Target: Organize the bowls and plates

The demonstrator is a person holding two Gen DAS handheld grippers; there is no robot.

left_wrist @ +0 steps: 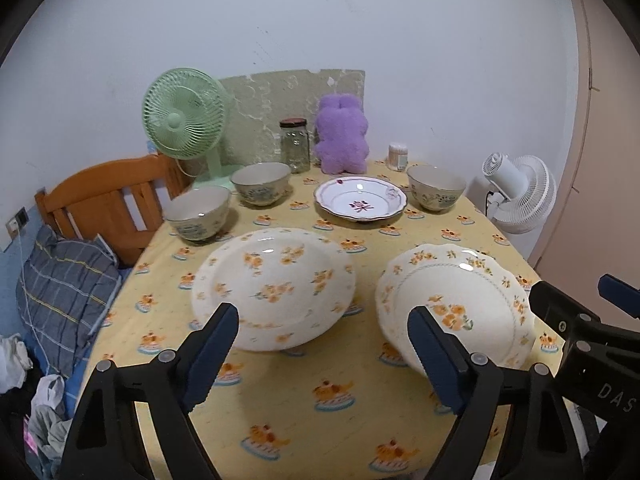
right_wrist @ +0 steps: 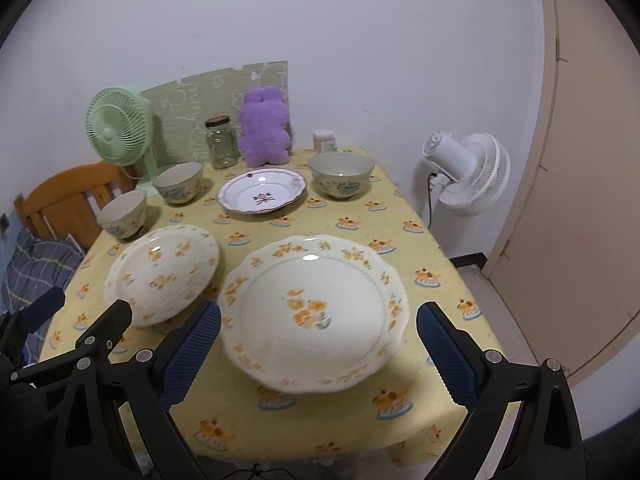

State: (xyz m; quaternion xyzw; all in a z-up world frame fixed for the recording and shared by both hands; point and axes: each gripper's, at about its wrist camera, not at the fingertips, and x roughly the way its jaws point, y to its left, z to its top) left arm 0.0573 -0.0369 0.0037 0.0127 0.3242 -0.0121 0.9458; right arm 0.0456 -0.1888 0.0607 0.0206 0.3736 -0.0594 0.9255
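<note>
Judging from the table (right_wrist: 436, 276), nothing seems stacked yet: two orange-flower plates (left_wrist: 276, 286) (right_wrist: 316, 312) lie in front, the pink-rimmed plate (right_wrist: 262, 190) and three bowls (right_wrist: 342, 174) (right_wrist: 178, 181) (right_wrist: 122, 214) stand apart behind. Both the left gripper (left_wrist: 322, 354) and right gripper (right_wrist: 318, 354) hover with fingers spread and empty.

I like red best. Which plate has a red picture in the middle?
The smaller pink-rimmed plate at the back, in front of the purple plush toy. The two bigger plates, left and right, have orange flowers instead.

txt: "DAS" | on right gripper (left_wrist: 576, 292) body | rest cut off
</note>
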